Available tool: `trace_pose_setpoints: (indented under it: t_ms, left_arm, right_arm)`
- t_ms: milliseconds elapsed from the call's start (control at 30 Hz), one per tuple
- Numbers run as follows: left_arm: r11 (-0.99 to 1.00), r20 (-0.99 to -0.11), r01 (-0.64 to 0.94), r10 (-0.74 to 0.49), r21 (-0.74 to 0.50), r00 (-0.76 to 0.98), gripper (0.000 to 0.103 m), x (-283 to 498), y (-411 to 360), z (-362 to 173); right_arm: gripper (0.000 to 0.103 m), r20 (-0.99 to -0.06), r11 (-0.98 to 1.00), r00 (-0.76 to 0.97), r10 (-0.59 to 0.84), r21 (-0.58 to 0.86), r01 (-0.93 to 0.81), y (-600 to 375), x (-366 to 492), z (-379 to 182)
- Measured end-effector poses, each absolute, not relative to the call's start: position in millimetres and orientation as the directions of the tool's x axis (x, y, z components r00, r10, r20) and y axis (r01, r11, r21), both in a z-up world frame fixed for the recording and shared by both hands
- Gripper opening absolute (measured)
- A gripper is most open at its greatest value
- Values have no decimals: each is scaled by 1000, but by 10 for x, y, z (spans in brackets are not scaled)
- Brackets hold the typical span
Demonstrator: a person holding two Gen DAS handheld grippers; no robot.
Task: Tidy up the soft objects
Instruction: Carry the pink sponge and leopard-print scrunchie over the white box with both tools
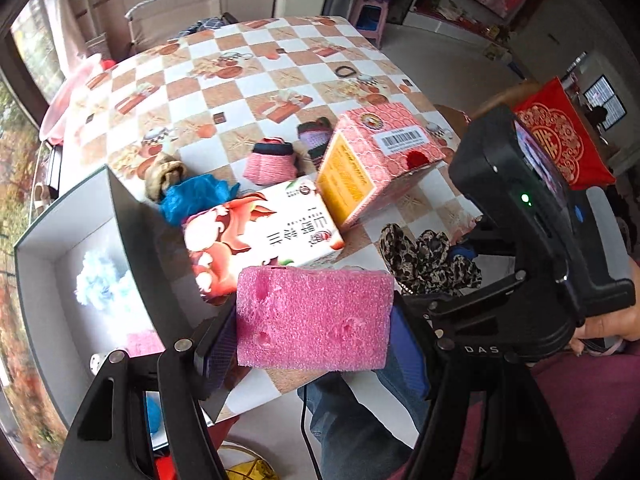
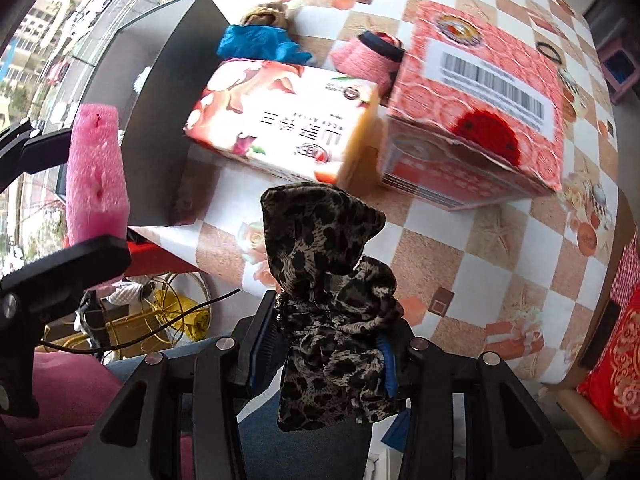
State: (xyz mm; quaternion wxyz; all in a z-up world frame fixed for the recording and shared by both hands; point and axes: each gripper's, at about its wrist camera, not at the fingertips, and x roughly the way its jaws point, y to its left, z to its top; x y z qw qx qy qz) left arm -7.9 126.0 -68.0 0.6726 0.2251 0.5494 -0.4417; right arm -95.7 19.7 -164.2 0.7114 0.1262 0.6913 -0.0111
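Transport is the step in hand, by my reading: both tongs carry something soft near the front edge of the table, and the grey box [image 1: 132, 216] at the table's left side looks like the place for such things, since a pale blue fluffy item [image 1: 100, 280] and a bit of pink already lie inside it. The left gripper [image 1: 312, 320] is clamped on the two ends of a pink sponge [image 1: 312, 316], held off the table just beside the box's dark wall. The right gripper [image 2: 332, 356] is pinched narrow on a bunched leopard-print cloth [image 2: 324, 300], which stands up from between the pads over the table edge. The next move, I judge, calls for bringing each load over the box's open top, clearing its wall, and only then letting go; the sponge is nearer and would go first.

Table [image 1: 240, 80] first: it wears a checked oilcloth of orange and white squares. On it stand a red carton with a barcode label [image 1: 380, 160] and, touching it, a tissue pack [image 1: 260, 236] that lies close against the box's wall. Beyond these, still to be gathered, are a pink knitted piece [image 1: 272, 162], a crumpled blue item [image 1: 196, 196], a tan knotted cloth [image 1: 164, 174] just beside it, and farther back a small dark hair tie [image 1: 346, 71].

Around the table are a folding chair [image 1: 176, 12] at its far side, a window on the left, and a red embroidered cushion [image 1: 560, 136] on the right. A person's hand [image 1: 608, 324] grips the right tool.
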Motion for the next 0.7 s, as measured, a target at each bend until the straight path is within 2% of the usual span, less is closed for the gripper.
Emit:
trace_pose_setpoints:
  t_ms: [333, 700]
  left_arm:
    - [720, -924, 665, -364, -197, 120, 73, 377, 1832, -567]
    - [825, -925, 531, -334, -194, 181, 73, 687, 2263, -603]
  right_arm:
    - [45, -986, 987, 41, 161, 162, 25, 603, -609, -1470]
    - [45, -979, 979, 60, 196, 192, -72, 990, -160, -1316]
